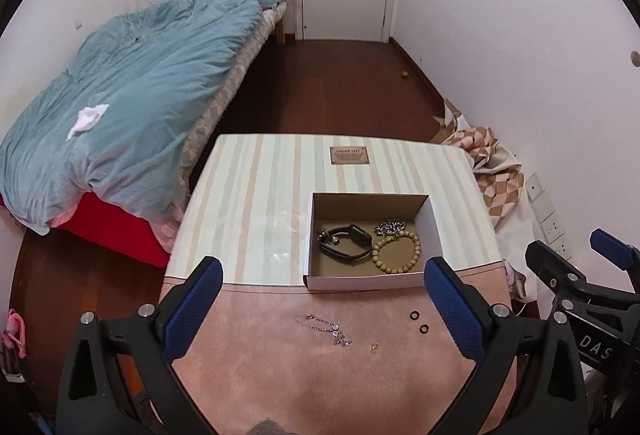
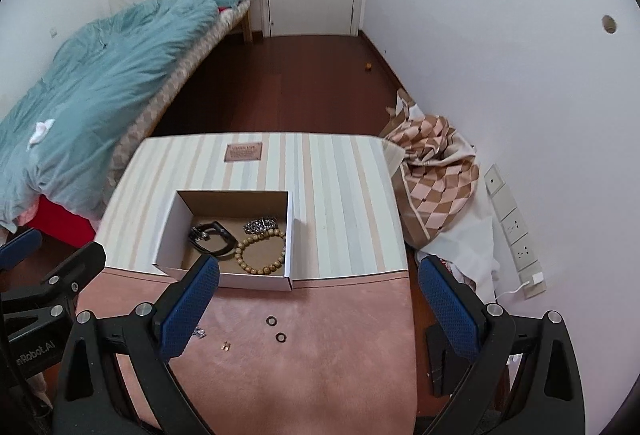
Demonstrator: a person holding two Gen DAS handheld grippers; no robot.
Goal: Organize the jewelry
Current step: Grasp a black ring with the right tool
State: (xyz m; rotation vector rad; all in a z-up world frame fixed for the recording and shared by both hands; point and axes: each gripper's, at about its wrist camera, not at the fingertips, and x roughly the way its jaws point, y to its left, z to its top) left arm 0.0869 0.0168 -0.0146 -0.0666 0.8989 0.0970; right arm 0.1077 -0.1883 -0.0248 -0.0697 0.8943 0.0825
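While both grippers are held above the near, pink-covered end of the bench [image 1: 280, 375], neither is seen in contact with any item. The left gripper [image 1: 323, 309] is presented with its jaws wide apart and empty; the right gripper [image 2: 318, 309] is likewise presented with jaws wide apart and nothing between them.

An open cardboard box [image 1: 362, 281] is placed at the seam between the pink cover and the striped surface. Inside it, a dark watch [image 1: 348, 241] is lodged at 9 o'clock, a wooden bead bracelet [image 1: 396, 251] at 3 o'clock, just beside the watch, and a silver chain bundle [image 1: 390, 226] at 1 o'clock, touching the beads.

Outside the box, on the pink cover, a silver necklace [image 1: 324, 329] is laid loose at 6 o'clock of the box. Two small dark rings [image 2: 276, 329] are noted near each other at 5 o'clock of the box in the left view, and a tiny gold-coloured piece [image 2: 226, 345] is recorded between necklace and rings.

A bed with a blue duvet [image 1: 132, 95] is observed at 10 o'clock of the bench.
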